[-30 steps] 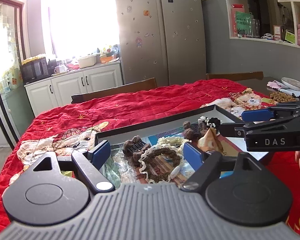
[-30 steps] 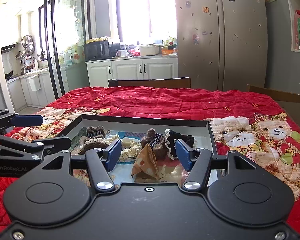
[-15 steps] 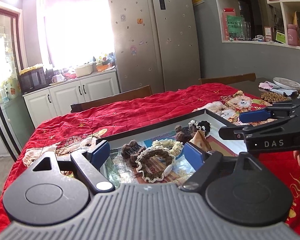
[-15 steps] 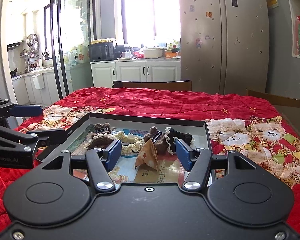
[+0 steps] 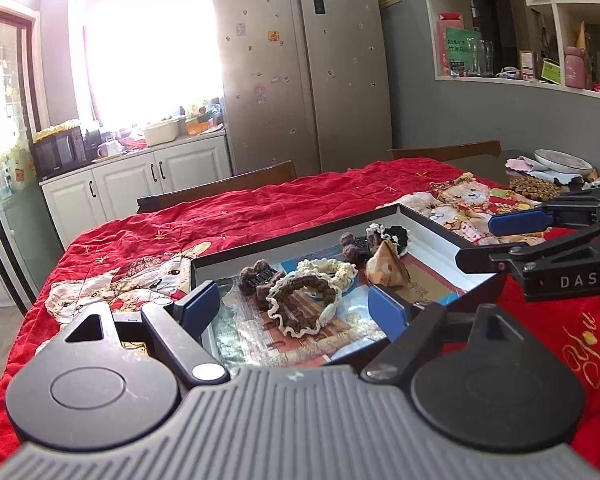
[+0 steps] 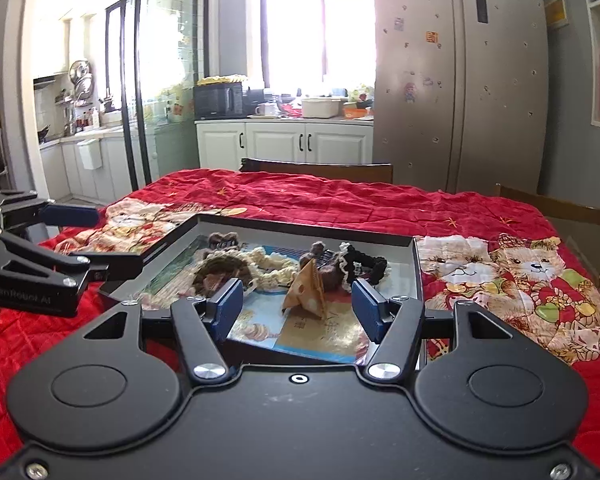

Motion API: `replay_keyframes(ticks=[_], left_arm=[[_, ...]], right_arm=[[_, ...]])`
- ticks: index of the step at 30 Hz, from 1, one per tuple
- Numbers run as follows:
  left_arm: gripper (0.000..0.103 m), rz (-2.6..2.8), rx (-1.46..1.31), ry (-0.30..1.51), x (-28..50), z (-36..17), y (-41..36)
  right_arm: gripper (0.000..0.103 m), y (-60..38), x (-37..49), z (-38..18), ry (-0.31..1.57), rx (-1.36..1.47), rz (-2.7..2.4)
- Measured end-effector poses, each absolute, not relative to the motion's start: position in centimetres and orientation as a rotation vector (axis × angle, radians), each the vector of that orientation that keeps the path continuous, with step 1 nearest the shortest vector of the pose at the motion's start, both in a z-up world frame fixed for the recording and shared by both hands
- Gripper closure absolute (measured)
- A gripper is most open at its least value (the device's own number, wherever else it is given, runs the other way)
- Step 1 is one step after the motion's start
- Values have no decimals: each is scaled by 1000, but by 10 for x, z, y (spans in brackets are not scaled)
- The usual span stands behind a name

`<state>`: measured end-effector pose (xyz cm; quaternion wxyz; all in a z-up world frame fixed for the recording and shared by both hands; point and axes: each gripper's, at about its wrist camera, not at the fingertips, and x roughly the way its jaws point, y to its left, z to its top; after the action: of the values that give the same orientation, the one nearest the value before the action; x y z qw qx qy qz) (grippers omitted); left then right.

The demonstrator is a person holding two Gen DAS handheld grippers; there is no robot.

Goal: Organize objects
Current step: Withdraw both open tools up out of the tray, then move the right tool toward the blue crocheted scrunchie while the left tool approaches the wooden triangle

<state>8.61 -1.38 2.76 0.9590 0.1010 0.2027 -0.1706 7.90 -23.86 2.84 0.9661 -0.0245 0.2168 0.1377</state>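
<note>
A black-rimmed tray [image 5: 308,236] [image 6: 300,227] lies on the red quilt. It holds a brown scrunchie with white lace [image 5: 300,300] [image 6: 220,268], a cream scrunchie [image 5: 332,268] [image 6: 268,264], brown hair clips [image 5: 256,278] [image 6: 224,240], a black scrunchie [image 5: 392,234] [image 6: 364,262] and an orange triangular packet [image 5: 386,266] [image 6: 308,290]. My left gripper [image 5: 296,306] is open and empty above the tray's near edge. My right gripper [image 6: 298,306] is open and empty, near the packet.
The red quilt with bear pictures [image 6: 520,272] covers the table. Chair backs [image 5: 220,188] [image 6: 320,170] stand at the far side. A plate and snacks [image 5: 560,164] lie at the far right. Fridge [image 5: 300,72] and cabinets stand behind.
Both grippers have drawn back and risen a little from the tray. Both stay open and empty. The objects in the tray have not moved.
</note>
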Motion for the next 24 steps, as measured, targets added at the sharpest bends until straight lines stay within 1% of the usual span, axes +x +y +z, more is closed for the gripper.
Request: replay_keyframes(ticks=[10, 24], left_arm=[[14, -401, 257, 439, 61, 19, -10], [14, -533, 294, 544, 38, -10, -13]], right_arm=[[44, -238, 50, 22, 463, -94, 339], [46, -220, 27, -15, 550, -231, 471]])
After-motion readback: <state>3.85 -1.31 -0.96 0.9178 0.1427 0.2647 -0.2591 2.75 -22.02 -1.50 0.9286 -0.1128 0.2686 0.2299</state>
